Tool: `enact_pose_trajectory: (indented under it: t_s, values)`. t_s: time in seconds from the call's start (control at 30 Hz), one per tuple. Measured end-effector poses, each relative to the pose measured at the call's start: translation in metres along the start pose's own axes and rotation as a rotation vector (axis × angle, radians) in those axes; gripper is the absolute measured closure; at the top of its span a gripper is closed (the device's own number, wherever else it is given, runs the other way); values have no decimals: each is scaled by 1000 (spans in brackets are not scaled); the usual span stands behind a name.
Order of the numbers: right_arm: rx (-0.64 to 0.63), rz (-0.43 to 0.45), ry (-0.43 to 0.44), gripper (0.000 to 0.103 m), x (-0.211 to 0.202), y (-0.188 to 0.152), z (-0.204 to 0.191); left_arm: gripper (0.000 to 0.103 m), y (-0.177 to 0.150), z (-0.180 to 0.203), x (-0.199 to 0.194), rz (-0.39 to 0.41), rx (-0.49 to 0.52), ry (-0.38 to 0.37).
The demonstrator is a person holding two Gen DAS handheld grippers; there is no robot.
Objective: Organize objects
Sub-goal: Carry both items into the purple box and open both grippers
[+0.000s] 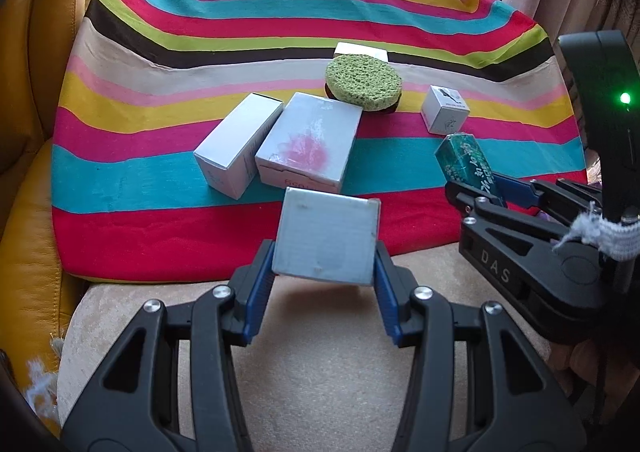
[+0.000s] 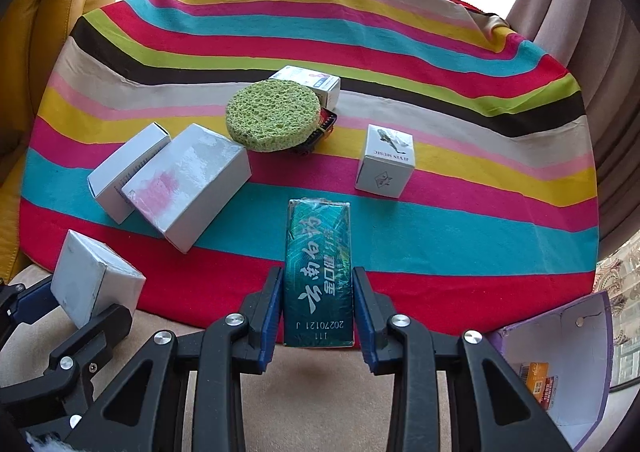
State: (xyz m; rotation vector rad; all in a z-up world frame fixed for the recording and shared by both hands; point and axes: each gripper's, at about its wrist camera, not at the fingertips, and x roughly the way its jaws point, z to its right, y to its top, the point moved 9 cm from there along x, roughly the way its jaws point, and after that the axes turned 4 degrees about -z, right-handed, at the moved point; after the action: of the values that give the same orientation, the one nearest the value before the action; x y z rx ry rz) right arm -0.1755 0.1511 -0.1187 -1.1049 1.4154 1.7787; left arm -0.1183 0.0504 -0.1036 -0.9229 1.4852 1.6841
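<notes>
My left gripper [image 1: 325, 276] is shut on a plain white box [image 1: 326, 238], held above the near edge of the striped cloth [image 1: 160, 180]; the box also shows in the right wrist view [image 2: 94, 284]. My right gripper [image 2: 318, 306] is shut on a dark green box with white lettering [image 2: 319, 272], also seen in the left wrist view [image 1: 466, 164]. On the cloth lie two white boxes side by side [image 2: 128, 170] [image 2: 188, 184], a round green sponge [image 2: 274, 116] on a dark object, a small white cube box [image 2: 386, 160] and a white box [image 2: 310, 84] behind the sponge.
A yellow leather cushion [image 1: 36, 92] borders the left side. Beige upholstery [image 1: 320, 372] lies below the cloth. Curtains [image 2: 600, 52] hang at the right. An open purple-and-white carton [image 2: 560, 368] with small packets stands at the lower right.
</notes>
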Motion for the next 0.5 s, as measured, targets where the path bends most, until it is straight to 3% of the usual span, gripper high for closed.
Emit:
enact_pose_trajectory:
  t_s: [0.5]
  values:
    - [74, 15, 5, 68, -21, -25, 41, 52, -3, 40, -2, 1, 56, -25]
